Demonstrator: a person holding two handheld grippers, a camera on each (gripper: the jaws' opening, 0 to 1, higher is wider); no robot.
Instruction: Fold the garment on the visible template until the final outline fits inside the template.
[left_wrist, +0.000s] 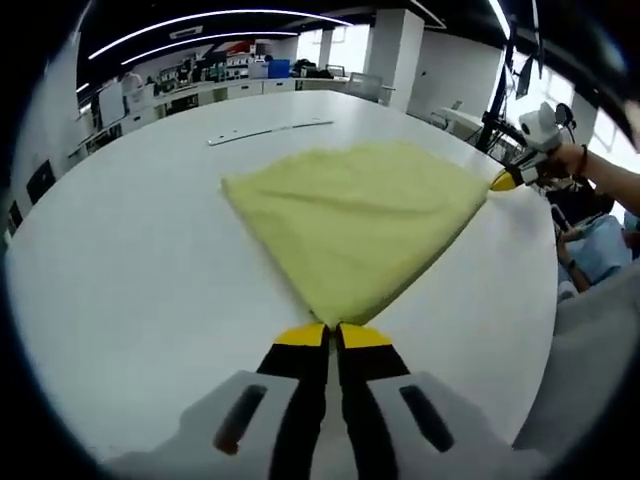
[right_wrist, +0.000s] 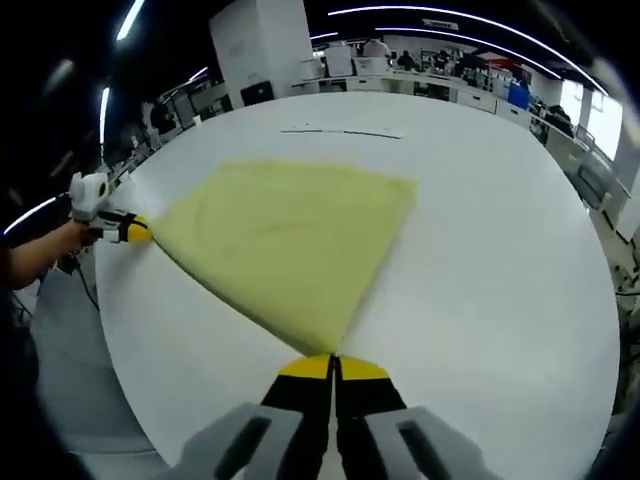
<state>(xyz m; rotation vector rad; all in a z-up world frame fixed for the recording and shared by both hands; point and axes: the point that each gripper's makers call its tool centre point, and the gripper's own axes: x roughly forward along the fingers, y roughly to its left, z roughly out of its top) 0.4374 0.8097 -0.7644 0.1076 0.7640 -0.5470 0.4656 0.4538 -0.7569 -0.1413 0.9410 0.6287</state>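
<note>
left gripper view: left gripper (left_wrist: 332, 335) jaws pressed together, pinching near corner of yellow garment (left_wrist: 355, 215). cloth lies spread on white table (left_wrist: 130, 290), far corner pinched by right gripper (left_wrist: 505, 181) off to right. thin strip (left_wrist: 268, 131) lies beyond the cloth.

right gripper view: right gripper (right_wrist: 332, 368) also clamped on garment (right_wrist: 285, 235) corner, left gripper (right_wrist: 135, 231) holding opposite one. cloth pulled taut-ish between both.

progress guess: early-mid, maybe one fold in, hard to tell. can't make out template outline, so fit unconfirmed; more folds likely left.
</note>
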